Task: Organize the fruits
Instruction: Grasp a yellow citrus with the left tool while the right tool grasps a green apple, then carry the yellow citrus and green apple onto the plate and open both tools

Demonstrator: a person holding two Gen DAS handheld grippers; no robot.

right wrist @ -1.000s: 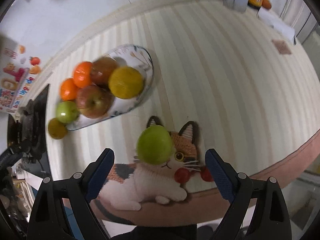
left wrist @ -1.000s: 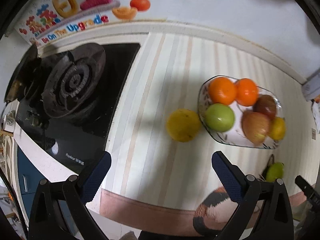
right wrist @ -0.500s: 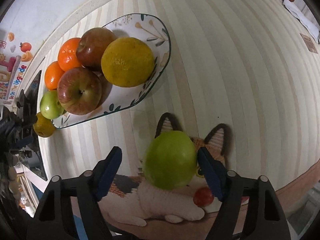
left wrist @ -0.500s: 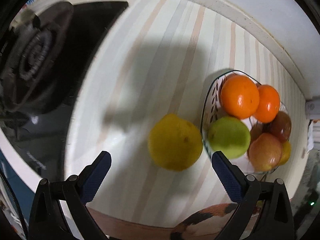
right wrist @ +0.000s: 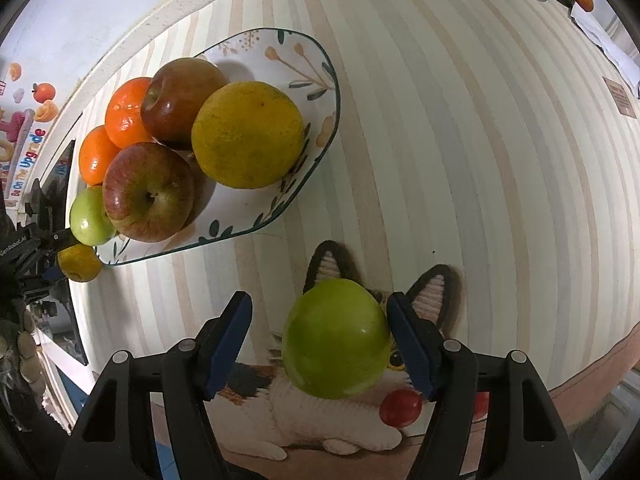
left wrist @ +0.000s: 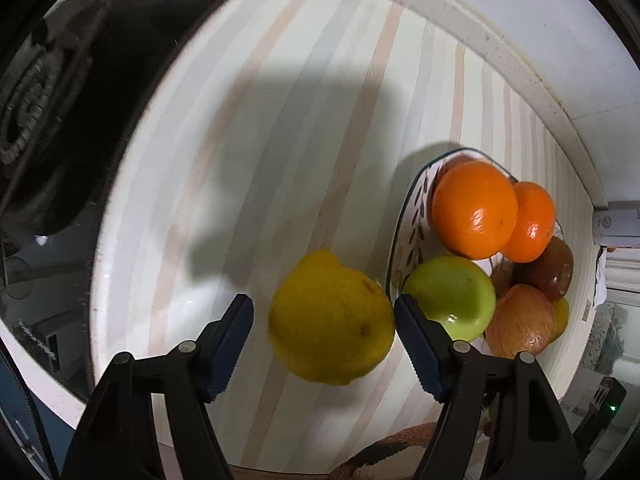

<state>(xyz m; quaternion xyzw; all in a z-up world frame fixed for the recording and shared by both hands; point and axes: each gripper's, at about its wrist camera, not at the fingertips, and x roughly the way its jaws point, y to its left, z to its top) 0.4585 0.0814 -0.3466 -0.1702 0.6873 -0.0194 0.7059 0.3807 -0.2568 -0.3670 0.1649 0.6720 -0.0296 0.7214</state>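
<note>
Striped countertop (left wrist: 280, 128), stove (left wrist: 60, 100) at far left. I am bracketing a yellow citrus (left wrist: 332, 320) with my left gripper (left wrist: 324, 312), jaws spread, right pad touching; it lies just left of the fruit plate (right wrist: 280, 52). My right gripper (right wrist: 318, 332), also spread, is straddling a glossy green apple (right wrist: 336, 344) on the cat mat (right wrist: 312, 420).

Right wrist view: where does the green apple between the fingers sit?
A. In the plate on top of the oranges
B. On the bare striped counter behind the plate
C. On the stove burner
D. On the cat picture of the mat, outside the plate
D: the green apple lies over the cat picture, apart from the plate.
</note>
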